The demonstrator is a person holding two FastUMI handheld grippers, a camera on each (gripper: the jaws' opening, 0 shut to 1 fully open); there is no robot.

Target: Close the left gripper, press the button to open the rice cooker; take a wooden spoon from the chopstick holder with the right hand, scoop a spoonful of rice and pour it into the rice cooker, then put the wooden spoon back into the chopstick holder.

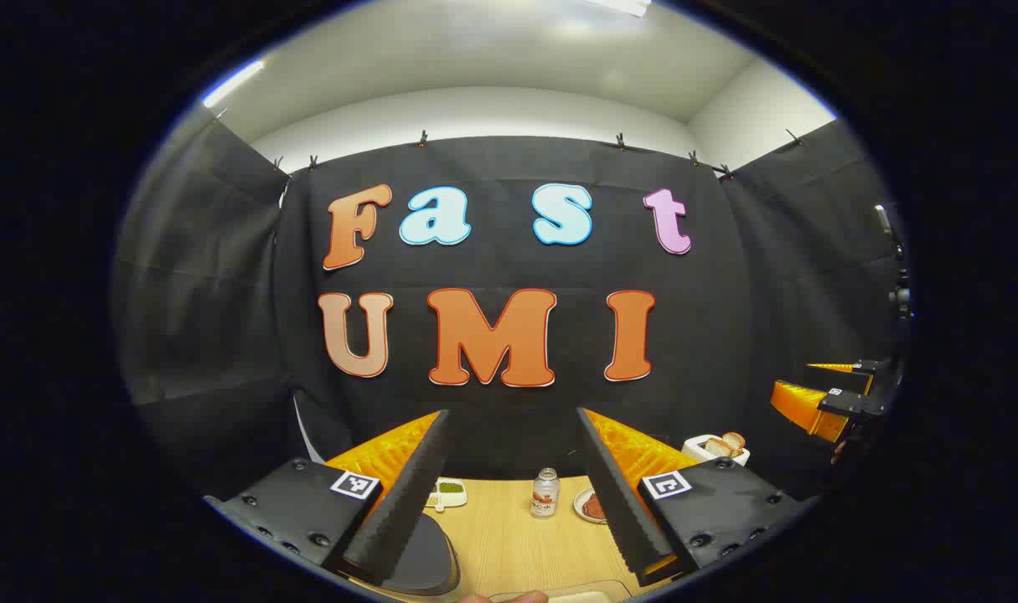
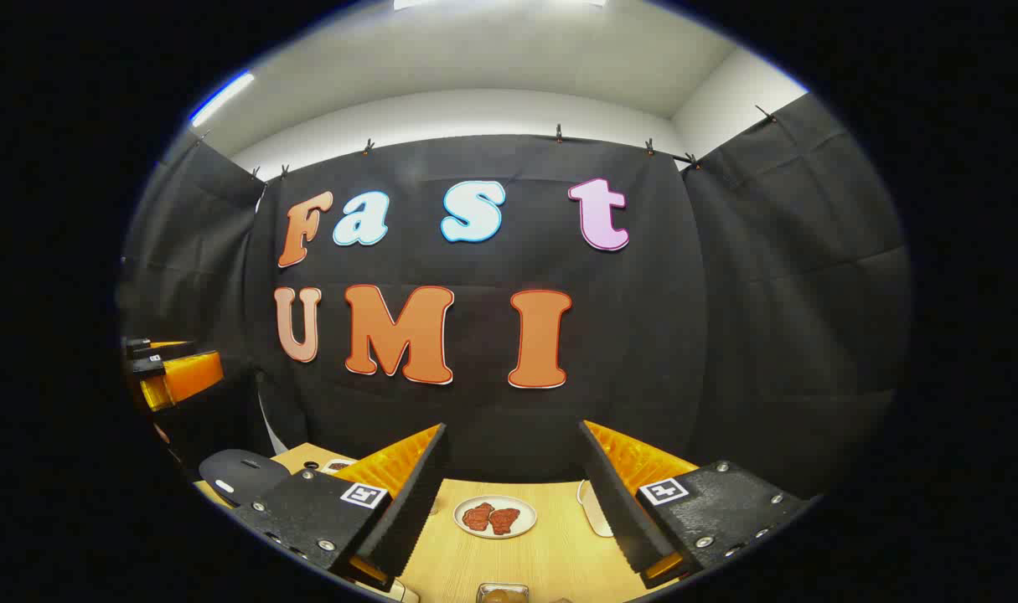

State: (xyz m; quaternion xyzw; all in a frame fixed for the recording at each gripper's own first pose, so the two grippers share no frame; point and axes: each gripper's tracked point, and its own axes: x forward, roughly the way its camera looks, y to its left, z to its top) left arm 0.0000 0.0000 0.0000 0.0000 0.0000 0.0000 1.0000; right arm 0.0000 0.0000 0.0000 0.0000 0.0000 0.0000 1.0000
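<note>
Wooden table under both tools: the left gripper hangs wide open and empty, the dark rice cooker near its left finger (lid down). Farther off stand a bottle and plate. The right gripper gapes open, empty too.

A staged recording booth: black cloth walls clipped below a white ceiling, kitchen props on a wooden surface ahead.
</note>
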